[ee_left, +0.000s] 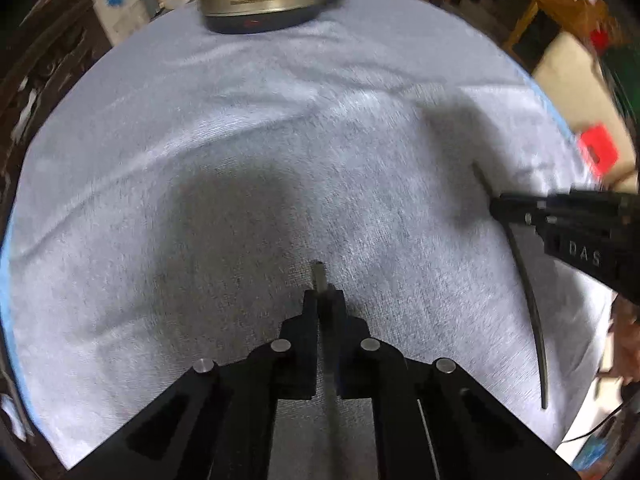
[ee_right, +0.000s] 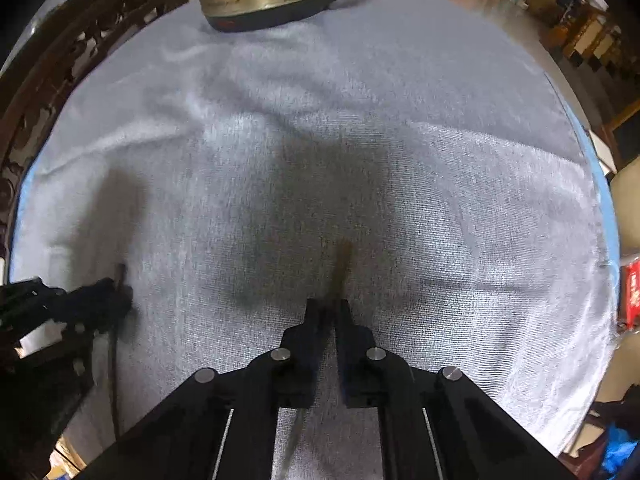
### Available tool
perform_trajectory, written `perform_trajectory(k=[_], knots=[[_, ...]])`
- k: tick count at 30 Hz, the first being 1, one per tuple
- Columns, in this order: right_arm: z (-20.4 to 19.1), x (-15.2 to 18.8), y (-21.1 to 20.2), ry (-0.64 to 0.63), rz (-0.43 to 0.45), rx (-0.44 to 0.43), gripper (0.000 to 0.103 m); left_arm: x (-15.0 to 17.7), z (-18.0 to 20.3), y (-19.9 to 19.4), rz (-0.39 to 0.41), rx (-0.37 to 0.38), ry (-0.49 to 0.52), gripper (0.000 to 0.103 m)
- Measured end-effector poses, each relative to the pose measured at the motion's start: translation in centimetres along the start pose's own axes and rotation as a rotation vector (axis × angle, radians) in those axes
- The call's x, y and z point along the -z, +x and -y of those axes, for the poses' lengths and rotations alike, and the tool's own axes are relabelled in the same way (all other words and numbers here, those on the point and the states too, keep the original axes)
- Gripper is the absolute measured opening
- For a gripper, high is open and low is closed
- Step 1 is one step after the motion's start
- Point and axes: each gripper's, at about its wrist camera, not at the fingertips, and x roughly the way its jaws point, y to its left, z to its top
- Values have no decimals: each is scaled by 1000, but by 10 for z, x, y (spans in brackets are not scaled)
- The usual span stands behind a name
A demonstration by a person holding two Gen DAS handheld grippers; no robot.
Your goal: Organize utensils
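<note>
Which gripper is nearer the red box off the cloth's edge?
Right. The right gripper sits near the cloth edge on the side of the red box; the left gripper is farther over, beyond the right one.

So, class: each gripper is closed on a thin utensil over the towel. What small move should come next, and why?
Probably lift both a little. The left gripper pinches one utensil, the right gripper another utensil, both low over the towel, with nowhere to sort them in view.
</note>
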Motion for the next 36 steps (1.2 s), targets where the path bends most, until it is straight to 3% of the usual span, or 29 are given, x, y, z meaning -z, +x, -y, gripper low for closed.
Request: perform_trajectory(k=[5,13,22,26,36], knots=[[24,20,-21,72,126,-90,6,20,-21,-26,131,-21,-92,5],[64,73,-118,156,406,-101,6,58,-46,-126,411,-44,-170,5],[57,159,-222,168,736,-77,6,125,-17,-218,697,-126,-165,5],[42,195,-248,169,818,-56,6,157,-7,-243,768,-148,-158,5],[9,237,-279,136,887,-24,6,194,15,-279,837,-223,-148,5]])
